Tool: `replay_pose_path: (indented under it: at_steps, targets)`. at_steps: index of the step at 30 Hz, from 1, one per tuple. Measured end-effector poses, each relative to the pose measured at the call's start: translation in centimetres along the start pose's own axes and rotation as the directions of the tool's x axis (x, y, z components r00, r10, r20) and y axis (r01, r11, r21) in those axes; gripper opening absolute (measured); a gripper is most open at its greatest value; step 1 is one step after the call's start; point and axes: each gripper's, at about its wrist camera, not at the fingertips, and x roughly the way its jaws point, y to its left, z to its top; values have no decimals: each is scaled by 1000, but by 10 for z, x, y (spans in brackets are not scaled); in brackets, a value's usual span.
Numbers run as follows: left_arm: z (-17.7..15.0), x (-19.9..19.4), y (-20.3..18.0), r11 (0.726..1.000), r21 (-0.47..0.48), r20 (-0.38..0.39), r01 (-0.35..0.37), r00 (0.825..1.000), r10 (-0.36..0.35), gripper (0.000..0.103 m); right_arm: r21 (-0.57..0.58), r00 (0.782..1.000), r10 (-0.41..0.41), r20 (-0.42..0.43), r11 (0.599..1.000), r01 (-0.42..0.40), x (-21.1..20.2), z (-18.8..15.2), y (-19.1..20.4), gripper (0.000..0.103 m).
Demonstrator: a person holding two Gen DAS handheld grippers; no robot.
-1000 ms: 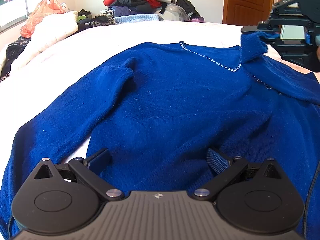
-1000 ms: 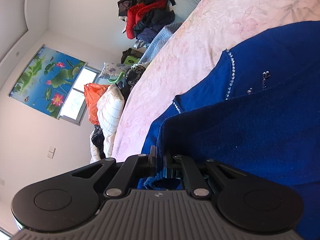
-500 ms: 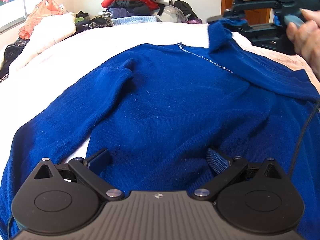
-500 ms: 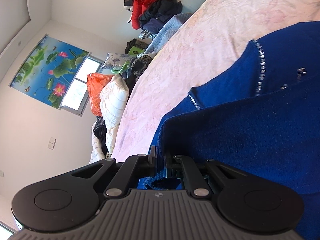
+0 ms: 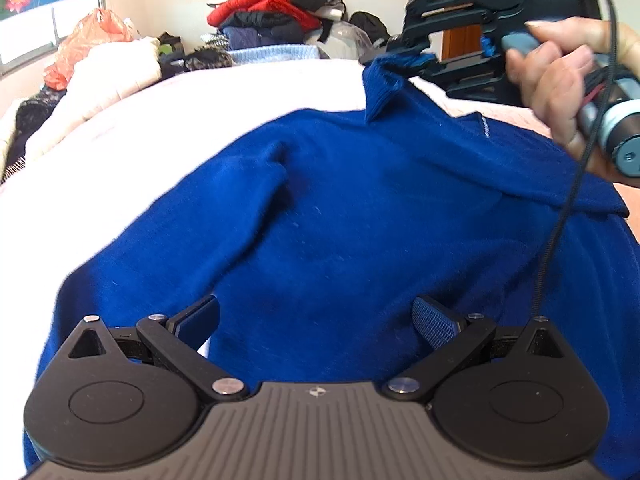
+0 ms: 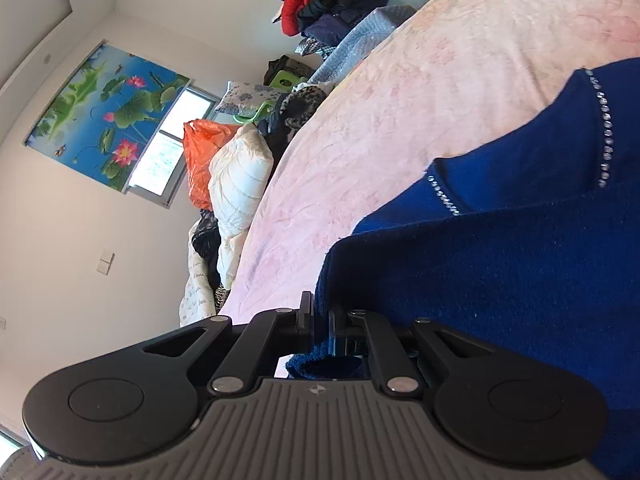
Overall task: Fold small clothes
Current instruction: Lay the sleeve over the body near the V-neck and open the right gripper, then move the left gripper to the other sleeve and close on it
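Note:
A royal blue sweater (image 5: 340, 232) with a rhinestone neckline (image 6: 606, 128) lies spread on the pink bed (image 5: 200, 96). My left gripper (image 5: 316, 320) is open and empty, low over the sweater's near hem. My right gripper (image 6: 320, 320) is shut on the cuff of the sweater's right sleeve (image 6: 500, 280). In the left wrist view that gripper (image 5: 404, 56) holds the cuff up at the far right, above the neckline, and the sleeve drapes across the sweater's body. The left sleeve (image 5: 160, 248) lies out to the left.
A pile of clothes (image 5: 272, 16) sits at the far end of the bed. A white duvet (image 5: 108, 76) and an orange bag (image 5: 92, 44) lie at the far left under a window. A black cable (image 5: 560, 216) hangs from the right gripper over the sweater.
My right gripper has carried the sleeve cuff leftward and higher over the neckline, which the sleeve now mostly covers. My left gripper has stayed open over the hem.

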Motion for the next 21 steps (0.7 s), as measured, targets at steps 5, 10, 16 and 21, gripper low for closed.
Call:
replay_pose_path:
  at_steps: [5,10,16,21]
  targets:
    - [6,-5,18,999,-21,14,-33,999,33,103,-20,1000,3,-25,1000,-4,22,0,13,12]
    - [11,-9,36,997,-53,-3,-60,998,60,103,-29,999,-11,-51,1000,9,48,-2,21,13]
    - [18,-19,50,994,-90,21,-58,998,60,103,-9,998,-33,-53,999,32,76,-2,18,17]
    - [18,-15,51,994,-79,-1,-74,997,74,103,51,996,-53,-71,997,57,90,-7,3,34]
